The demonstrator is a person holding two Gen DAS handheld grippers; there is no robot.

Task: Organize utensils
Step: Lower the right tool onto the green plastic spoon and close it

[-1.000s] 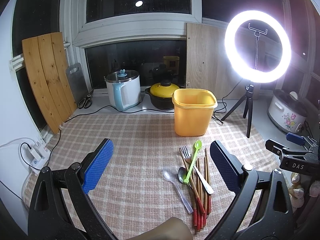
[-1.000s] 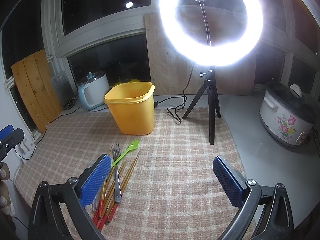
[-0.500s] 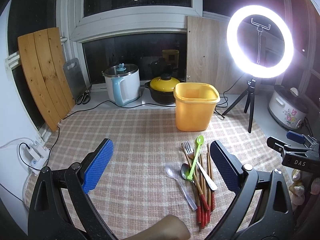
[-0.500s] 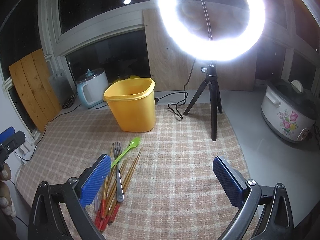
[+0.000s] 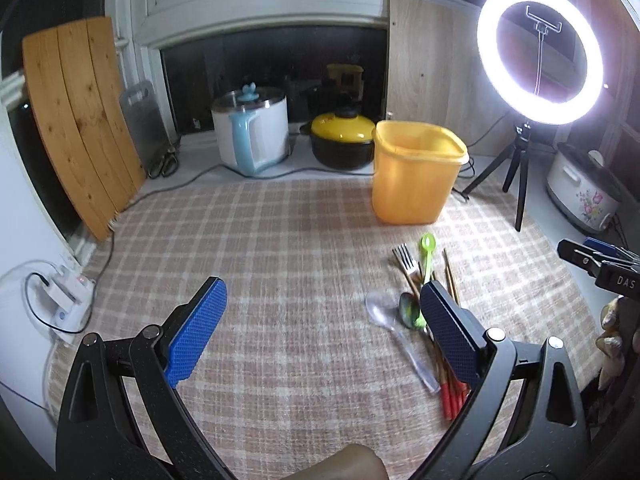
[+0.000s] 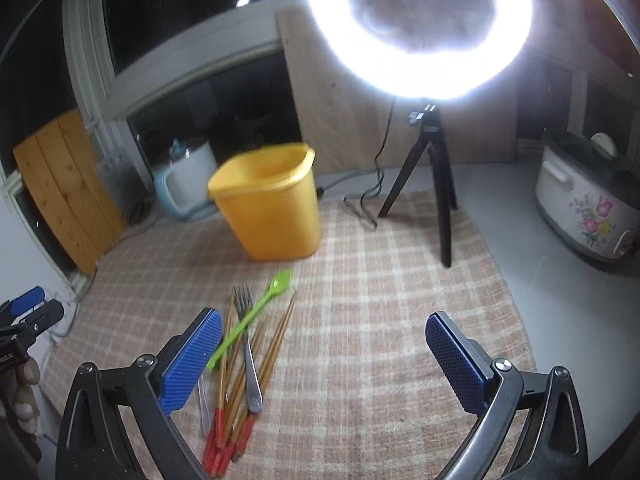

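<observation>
Upright at the back of the checked cloth [image 5: 280, 240] on the bench stands a yellow tub [image 5: 416, 176], lidless; as far as its inside shows, nothing lies in it. Nearer, the utensils lie loose in one heap on the cloth: a fork [image 6: 246, 344], a green spoon [image 6: 256, 312], a clear spoon [image 5: 396, 336] and red-tipped chopsticks [image 6: 236, 396]. Both the left gripper [image 5: 320, 332] and right gripper [image 6: 320, 360] hover with fingers wide apart, holding nothing.
</observation>
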